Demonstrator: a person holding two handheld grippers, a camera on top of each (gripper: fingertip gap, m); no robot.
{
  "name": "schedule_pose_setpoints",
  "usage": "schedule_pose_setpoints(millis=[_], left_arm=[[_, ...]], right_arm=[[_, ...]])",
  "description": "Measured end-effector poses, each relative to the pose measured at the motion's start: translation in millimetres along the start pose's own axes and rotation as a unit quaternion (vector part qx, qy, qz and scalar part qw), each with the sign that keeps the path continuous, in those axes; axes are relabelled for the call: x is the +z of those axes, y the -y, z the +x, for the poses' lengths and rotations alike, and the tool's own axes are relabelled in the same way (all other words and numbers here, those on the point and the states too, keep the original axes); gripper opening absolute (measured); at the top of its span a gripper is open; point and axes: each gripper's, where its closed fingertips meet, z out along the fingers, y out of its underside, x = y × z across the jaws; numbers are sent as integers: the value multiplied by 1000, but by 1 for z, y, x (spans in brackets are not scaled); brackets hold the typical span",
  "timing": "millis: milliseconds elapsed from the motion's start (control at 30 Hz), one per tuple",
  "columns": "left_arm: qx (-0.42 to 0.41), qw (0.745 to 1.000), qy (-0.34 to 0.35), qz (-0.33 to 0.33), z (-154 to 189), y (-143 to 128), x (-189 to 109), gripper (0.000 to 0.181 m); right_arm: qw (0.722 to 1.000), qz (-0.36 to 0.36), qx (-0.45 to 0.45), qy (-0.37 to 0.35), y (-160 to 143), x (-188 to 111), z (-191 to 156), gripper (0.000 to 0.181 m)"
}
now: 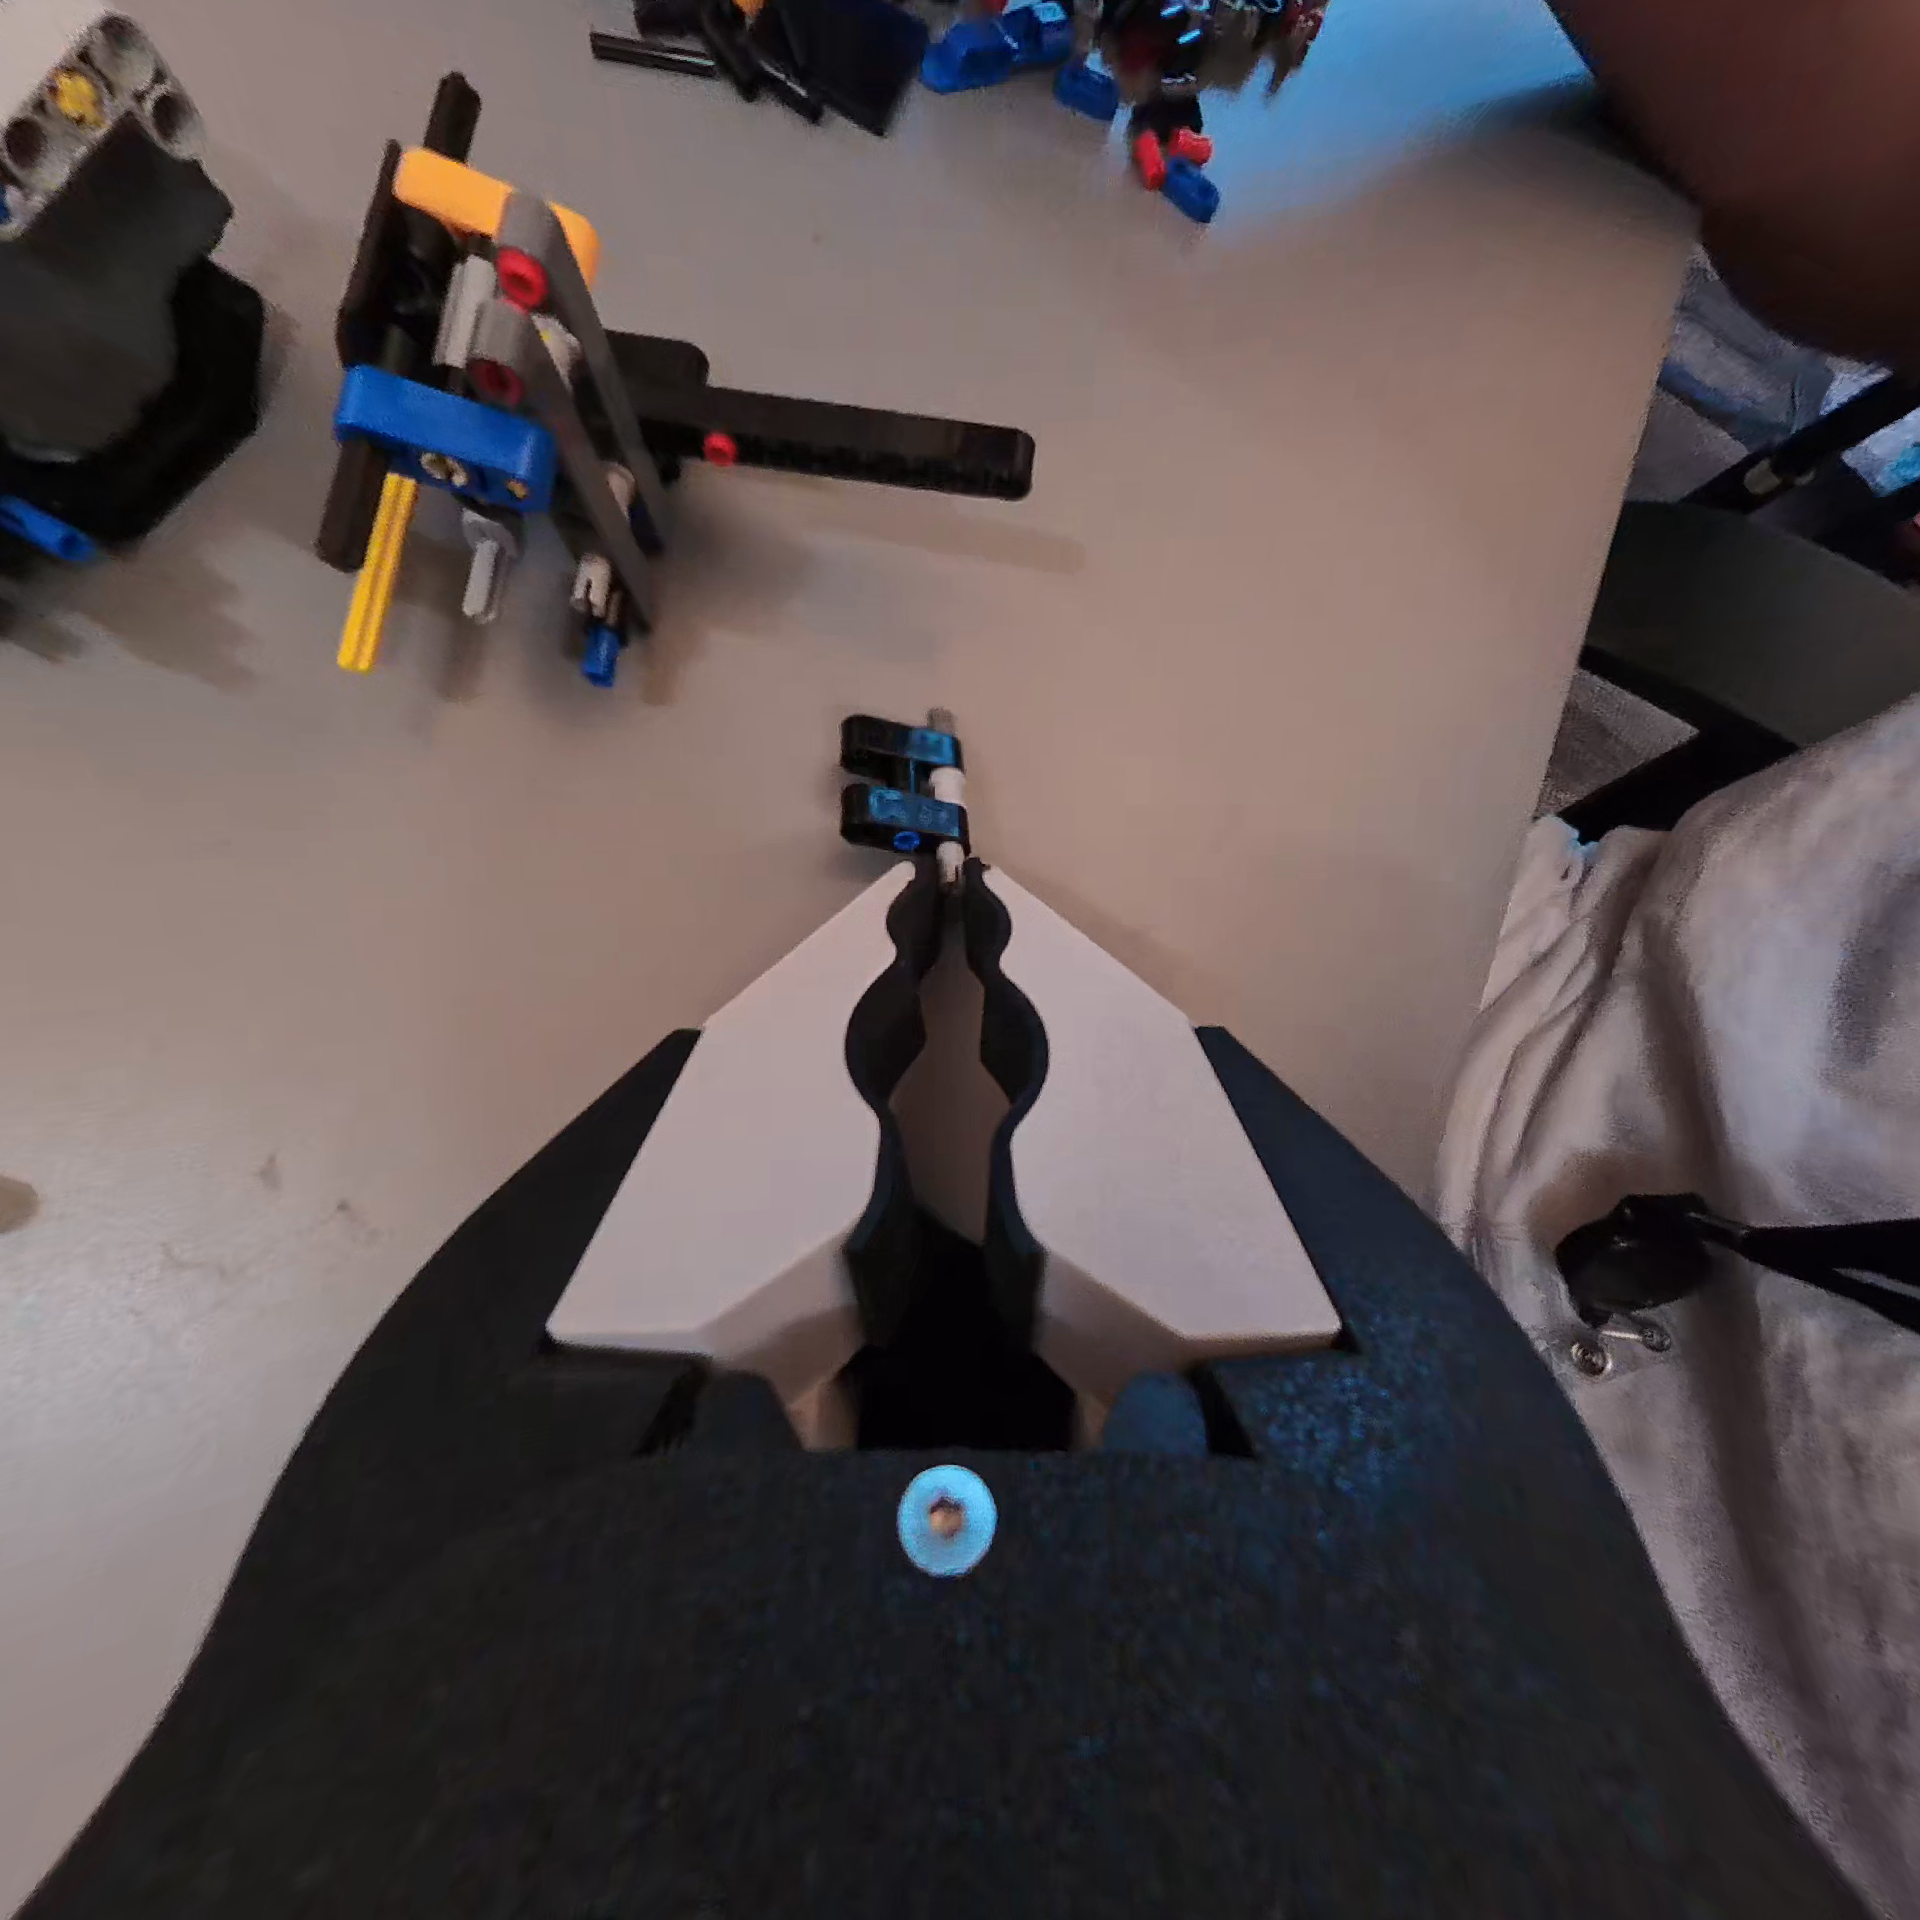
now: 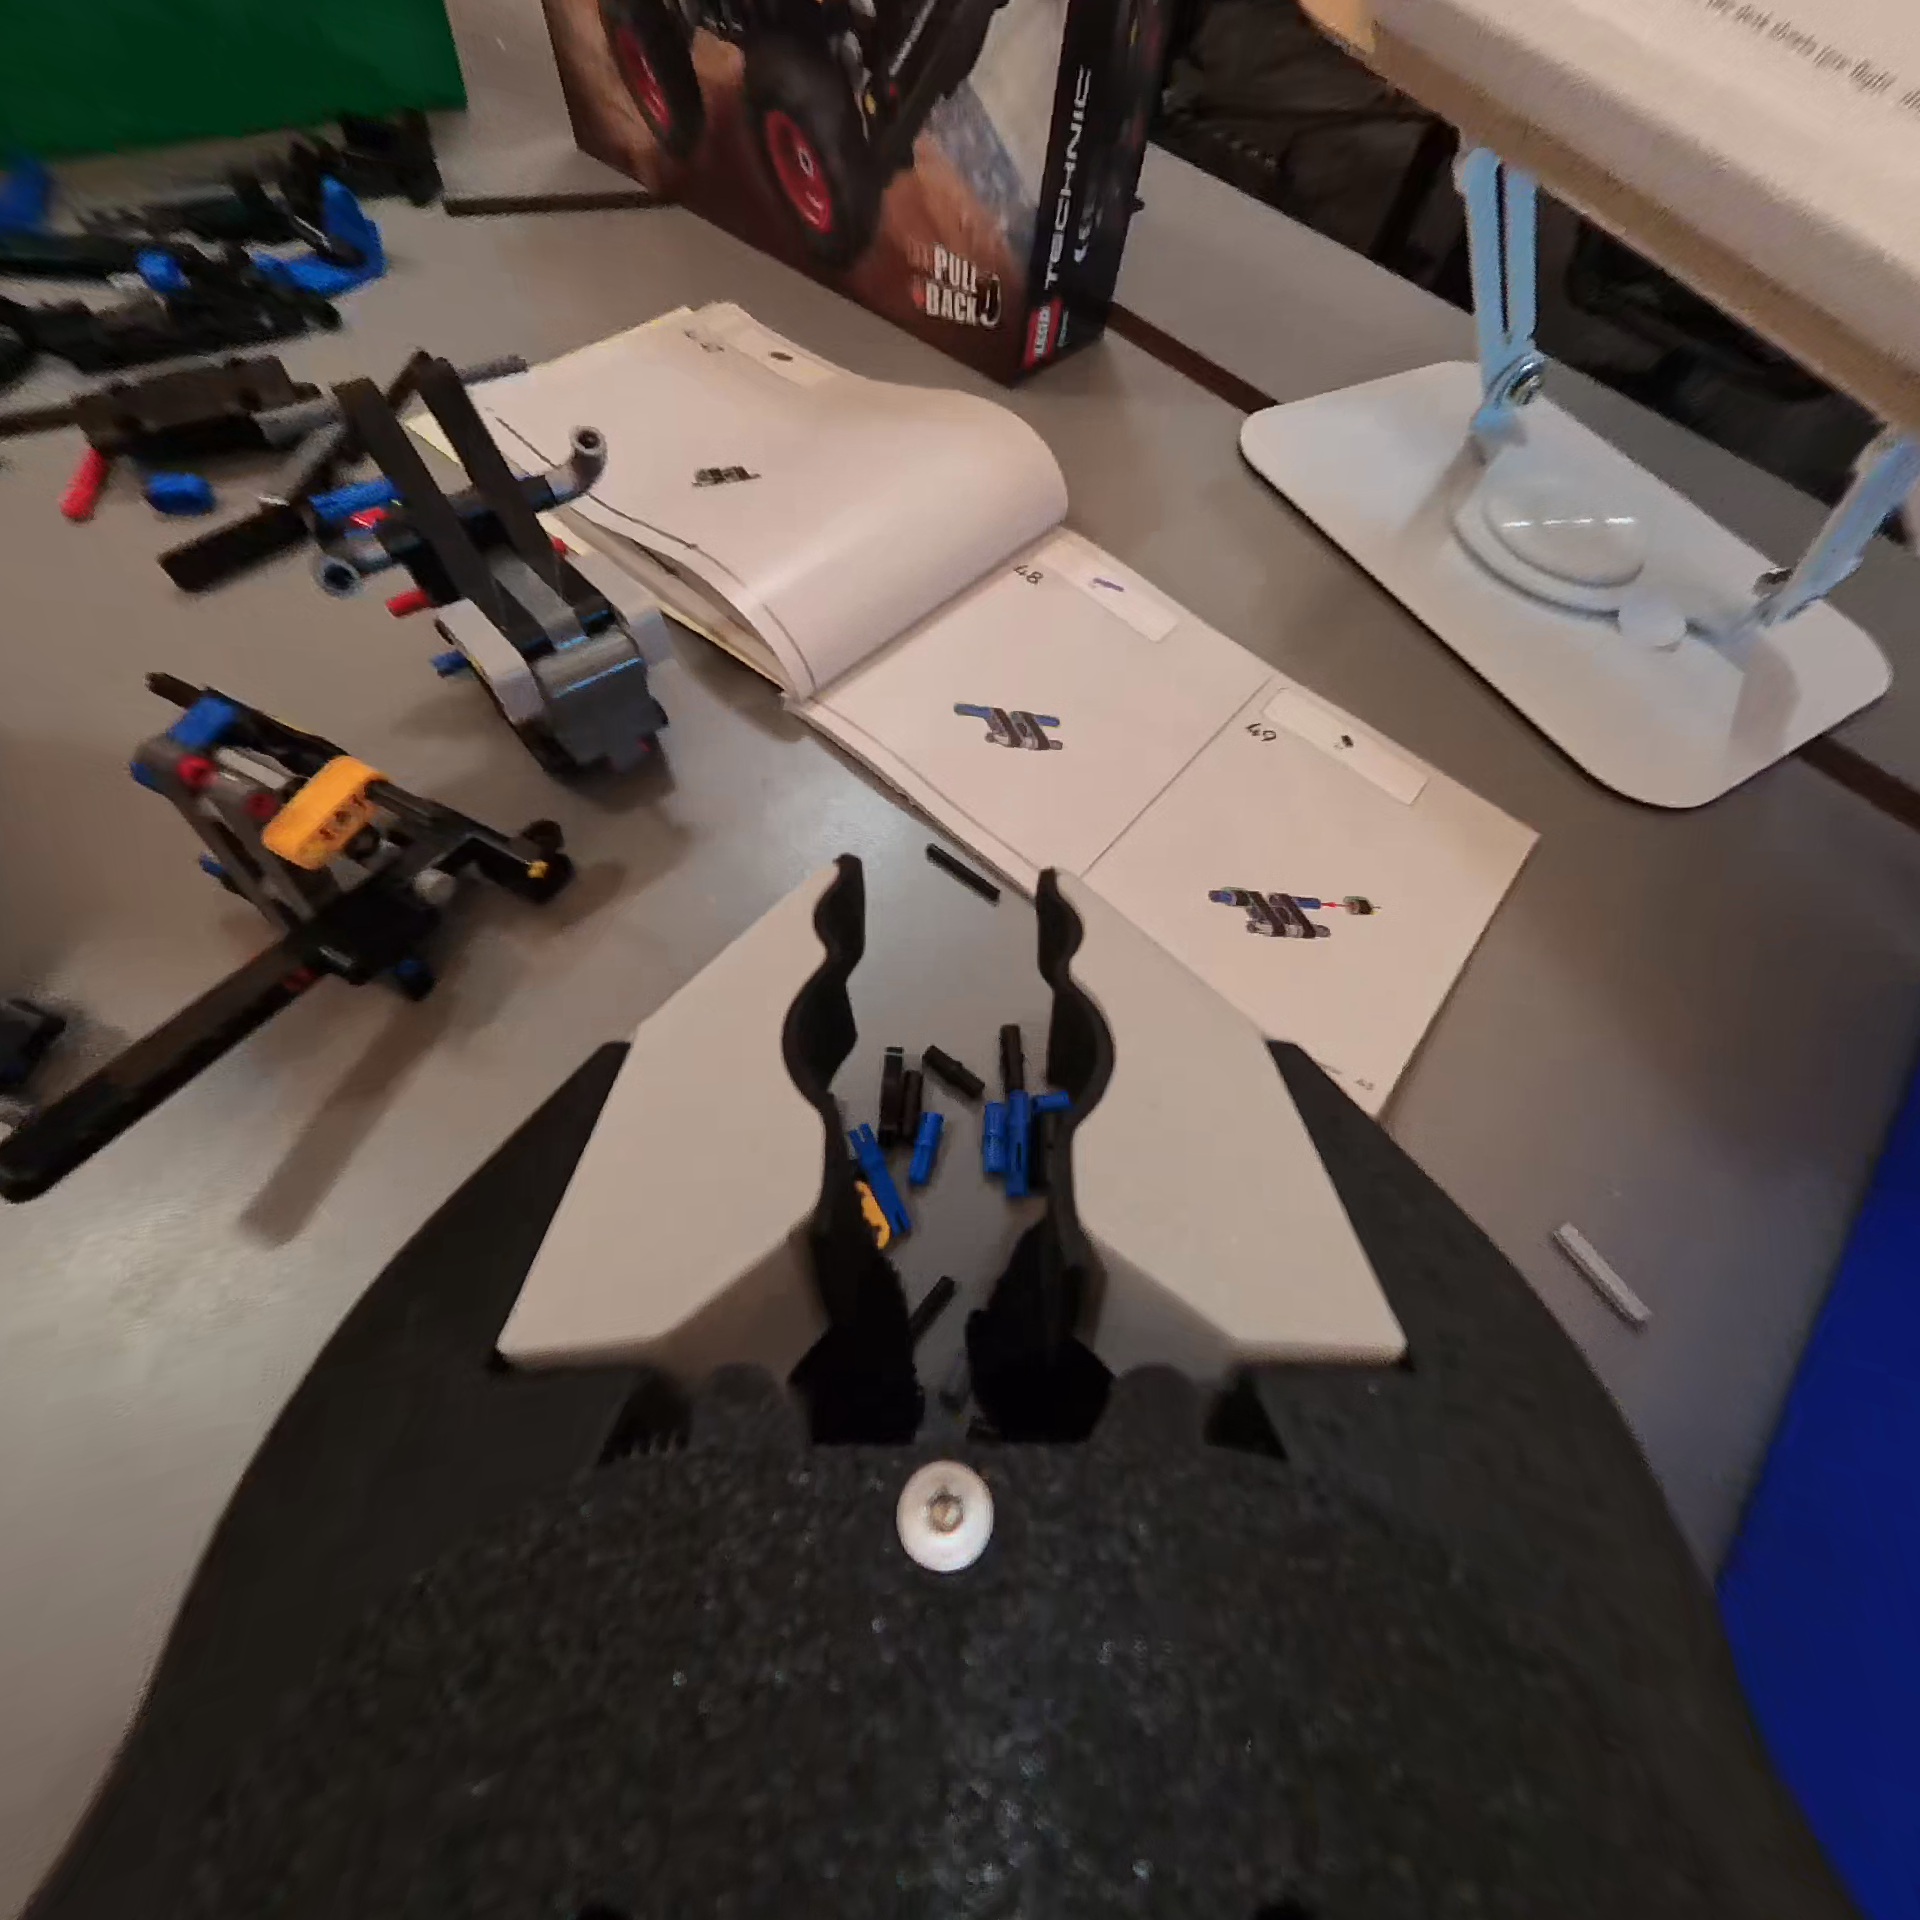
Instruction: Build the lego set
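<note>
Jaws' wavy black pads (image 1: 914,914) on pin (image 1: 949,854)

White stand (image 2: 1558,665) with flat rounded base on the grey table (image 2: 1621,1091); pale blue arms (image 2: 1496,270) rise from its domed hub to a tilted board (image 2: 1662,135). Left of the stand, far off, a green panel (image 2: 208,62); near right, a blue surface (image 2: 1839,1455).
</note>
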Motion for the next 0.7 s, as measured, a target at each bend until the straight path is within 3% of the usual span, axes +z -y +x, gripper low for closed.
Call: schedule_pose_setpoints(millis=[33,433,700], left_arm=[[-6,1000,6,-2,0,1,1,1],[-33,997,70,6,3,7,8,2],[-39,999,-7,31,15,8,0,23]], right_arm=[[1000,1,-10,-9,0,0,1,31],[999,15,35,10,1,-4,5,29],[999,24,37,12,5,-8,5,28]])
